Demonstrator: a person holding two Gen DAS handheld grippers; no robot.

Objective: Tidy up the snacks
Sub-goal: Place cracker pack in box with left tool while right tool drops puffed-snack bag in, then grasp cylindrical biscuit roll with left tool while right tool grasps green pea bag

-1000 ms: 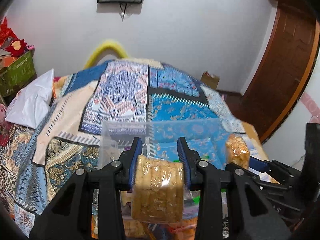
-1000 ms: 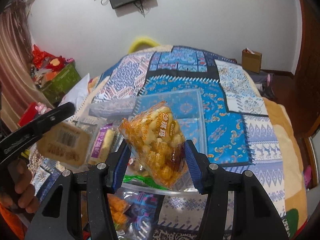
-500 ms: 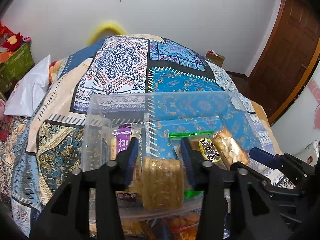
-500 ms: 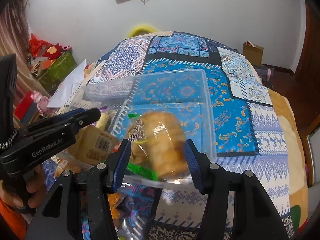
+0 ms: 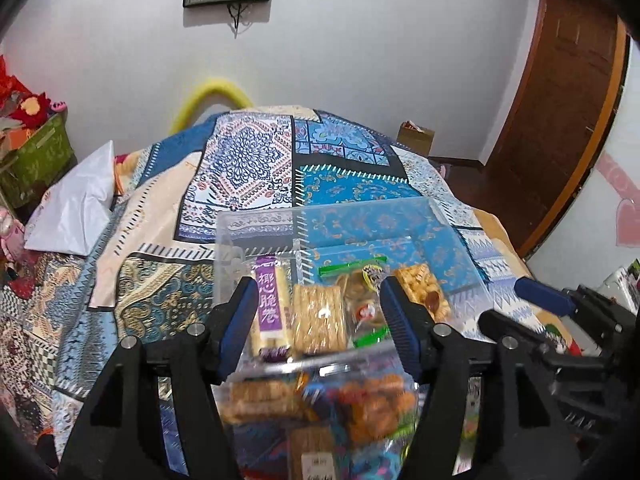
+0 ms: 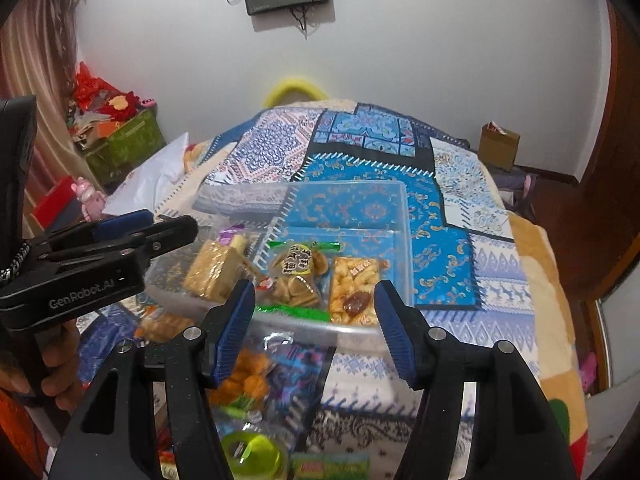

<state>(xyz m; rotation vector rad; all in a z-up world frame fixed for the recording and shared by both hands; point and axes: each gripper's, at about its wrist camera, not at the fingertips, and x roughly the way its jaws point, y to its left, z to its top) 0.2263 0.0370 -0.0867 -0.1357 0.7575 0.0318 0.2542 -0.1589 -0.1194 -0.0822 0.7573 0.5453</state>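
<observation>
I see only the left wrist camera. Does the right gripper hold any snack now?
Observer: No. The right gripper is open, with nothing between its fingers.
Operator: What lies in front of the clear box, close to me?
Observer: A lime-green roll, just past the loose snack packs.
Operator: Is the peanut bar pack fully inside the box?
Observer: Yes. The peanut bar pack lies flat in the right compartment.

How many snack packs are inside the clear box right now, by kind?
In the clear box:
purple-label roll pack: 1
square biscuit pack: 1
green-sealed mixed snack bag: 1
orange puffed snack pack: 1
Total: 4
</observation>
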